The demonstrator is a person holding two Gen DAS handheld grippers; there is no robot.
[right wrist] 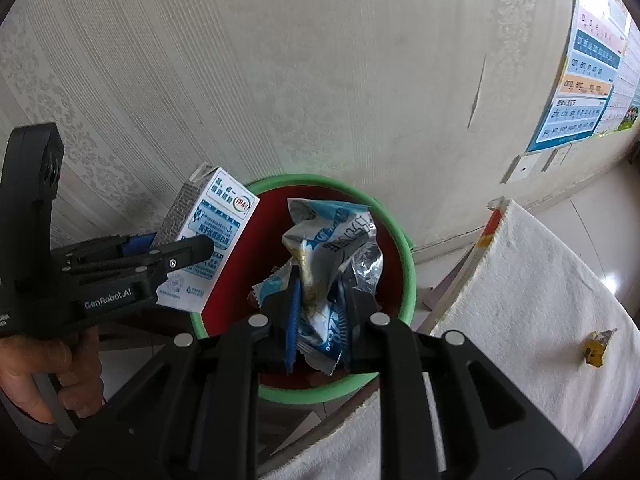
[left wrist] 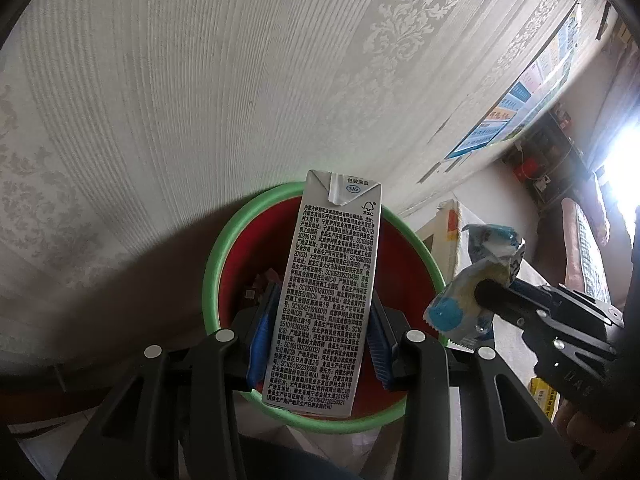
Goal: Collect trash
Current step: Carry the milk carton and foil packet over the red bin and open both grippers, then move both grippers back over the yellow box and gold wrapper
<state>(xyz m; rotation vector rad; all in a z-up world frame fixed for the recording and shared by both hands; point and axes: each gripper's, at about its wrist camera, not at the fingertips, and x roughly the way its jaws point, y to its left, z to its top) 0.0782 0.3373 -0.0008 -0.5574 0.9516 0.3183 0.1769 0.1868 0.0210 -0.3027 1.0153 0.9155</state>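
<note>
My left gripper [left wrist: 320,328] is shut on a white milk carton [left wrist: 324,292] and holds it upright over the red bin with a green rim [left wrist: 212,264]. The carton [right wrist: 208,248] and left gripper [right wrist: 176,256] also show in the right wrist view, at the bin's left edge. My right gripper [right wrist: 318,320] is shut on a crumpled blue-and-white snack wrapper [right wrist: 332,248] above the bin [right wrist: 404,248]. In the left wrist view the right gripper [left wrist: 492,292] and wrapper [left wrist: 476,280] hang at the bin's right side. Some scraps lie inside the bin.
A patterned wall stands close behind the bin. A white towel-covered surface [right wrist: 540,288] lies to the right with a small yellow wrapper [right wrist: 598,347] on it. A blue poster [right wrist: 588,80] hangs on the wall at far right.
</note>
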